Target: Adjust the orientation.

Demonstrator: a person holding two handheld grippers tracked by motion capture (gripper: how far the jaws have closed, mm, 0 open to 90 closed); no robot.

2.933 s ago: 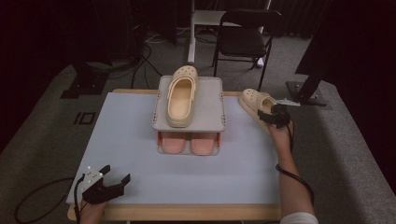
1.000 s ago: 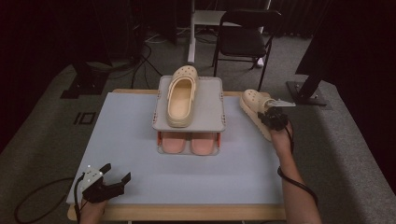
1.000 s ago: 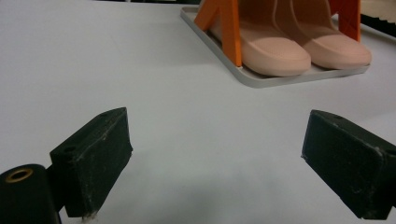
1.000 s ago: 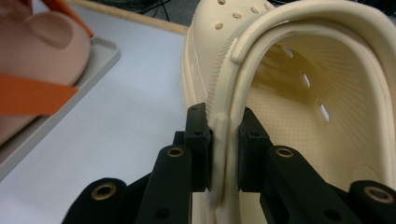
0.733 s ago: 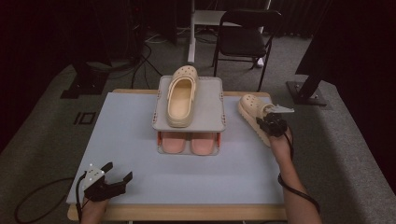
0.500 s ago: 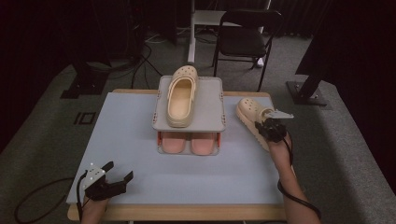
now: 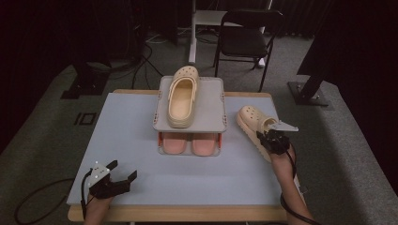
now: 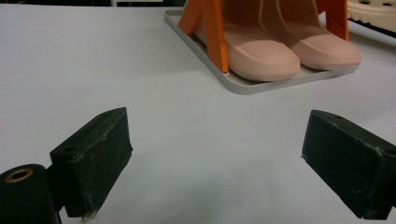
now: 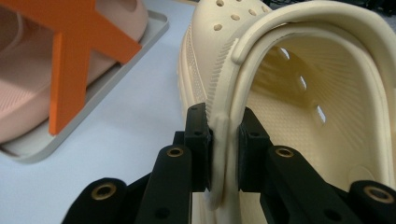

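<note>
A cream clog [image 7: 253,125] lies at the table's right side, toe pointing away, and my right gripper [image 7: 268,139] is shut on it. In the right gripper view the pads [image 9: 200,140] pinch the side wall and strap of the cream clog [image 9: 299,93]. A second cream clog [image 7: 180,96] rests on the top tray of the two-level shoe rack [image 7: 211,110]. A pair of pink slippers [image 7: 189,143] sits on the lower tray. My left gripper [image 7: 123,172] stands open and holds nothing near the table's front left corner; its jaws are wide apart in the left gripper view [image 8: 219,163].
The rack's orange struts [image 8: 212,32] and grey lower tray [image 8: 261,84] stand ahead of my left gripper. A black chair [image 7: 246,40] and a stand's base [image 7: 307,91] sit on the floor beyond the table. Cables trail on the floor at the left.
My right gripper has carried the cream clog from the table's far right edge toward the front and slightly inward. The left gripper has barely shifted.
</note>
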